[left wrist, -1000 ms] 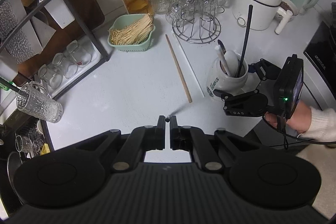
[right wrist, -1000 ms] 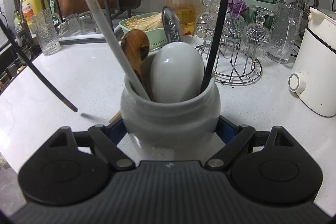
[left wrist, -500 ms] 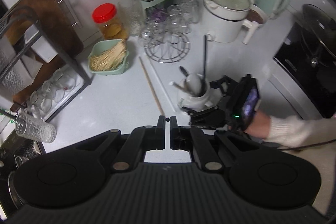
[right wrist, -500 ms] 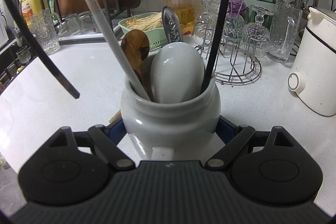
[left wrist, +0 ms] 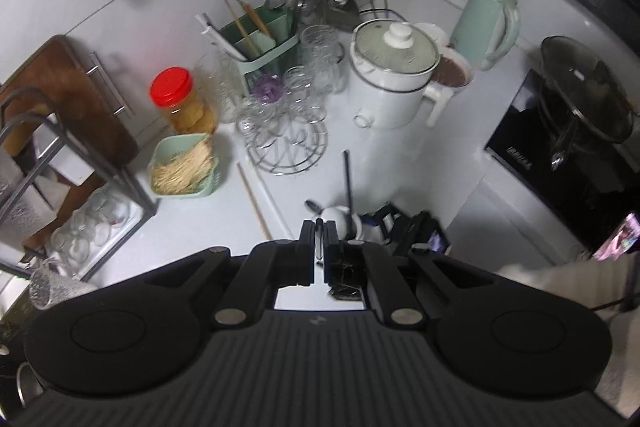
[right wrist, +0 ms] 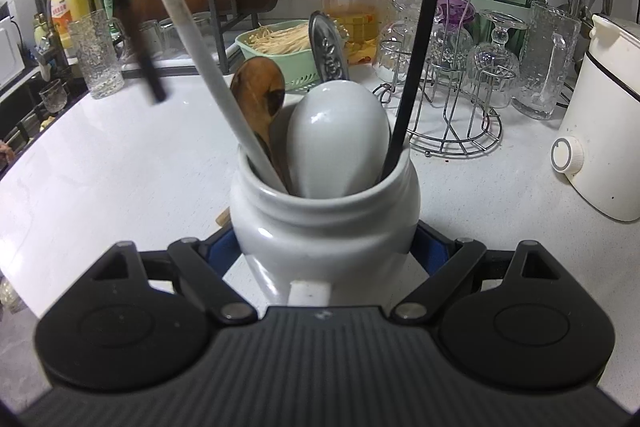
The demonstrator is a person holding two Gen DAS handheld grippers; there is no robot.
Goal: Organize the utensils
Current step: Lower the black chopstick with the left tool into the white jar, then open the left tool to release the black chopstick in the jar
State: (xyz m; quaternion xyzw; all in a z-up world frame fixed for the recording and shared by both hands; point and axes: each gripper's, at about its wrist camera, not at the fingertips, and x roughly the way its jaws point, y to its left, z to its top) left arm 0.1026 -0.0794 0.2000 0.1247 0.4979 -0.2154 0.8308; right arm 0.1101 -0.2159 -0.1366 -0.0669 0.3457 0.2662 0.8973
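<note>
You are gripping a black chopstick [right wrist: 134, 27] in nearly shut left tongs [left wrist: 319, 241], so be steering its tip toward the jar [right wrist: 326, 215] at six o'clock on the desk [right wrist: 100, 163], braced between half-spread right tongs [right wrist: 326, 251].

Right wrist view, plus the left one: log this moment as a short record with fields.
left tongs: shut on black chopstick, held in the air
right tongs: shut on white crock
in crock: white spoon, wooden spoon, metal handle, black stick, pale stick
loose on counter: wooden chopstick, white chopstick
</note>
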